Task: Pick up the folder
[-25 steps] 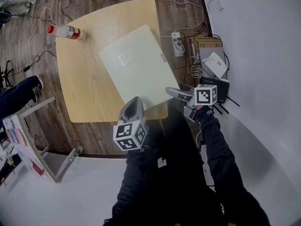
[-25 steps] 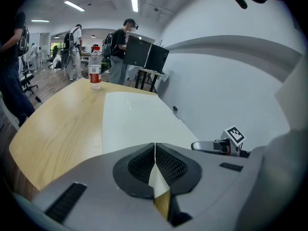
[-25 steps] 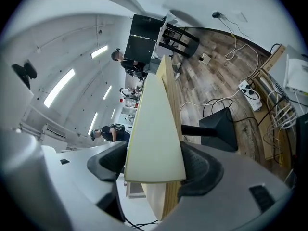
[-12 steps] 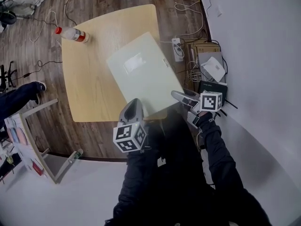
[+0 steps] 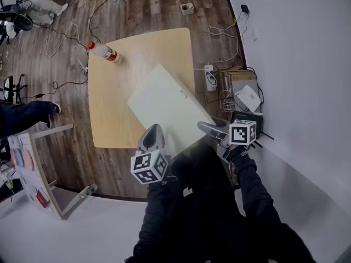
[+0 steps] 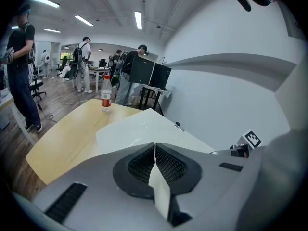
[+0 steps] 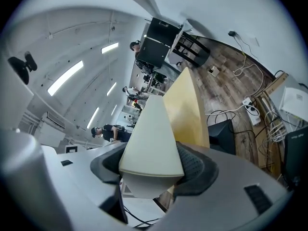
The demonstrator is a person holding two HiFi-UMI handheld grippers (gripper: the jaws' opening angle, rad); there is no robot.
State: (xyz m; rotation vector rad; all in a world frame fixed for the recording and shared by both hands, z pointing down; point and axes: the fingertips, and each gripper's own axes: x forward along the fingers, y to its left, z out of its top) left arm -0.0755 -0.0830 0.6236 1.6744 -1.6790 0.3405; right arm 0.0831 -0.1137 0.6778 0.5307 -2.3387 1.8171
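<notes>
Head view shows the folder (image 5: 167, 100) above the table (image 5: 109, 114), gripped at its near edge. The left gripper (image 5: 155, 129) is clamped on a thin flap, and the right gripper (image 5: 203, 126) has jaws closing on the thick corner between them — two holds, probably to stop it swinging.

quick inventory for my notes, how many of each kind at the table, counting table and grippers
folder: 1
bottle: 1
table: 1
grippers: 2, left gripper shut on the folder, right gripper closing with the folder between its jaws
total: 5
</notes>
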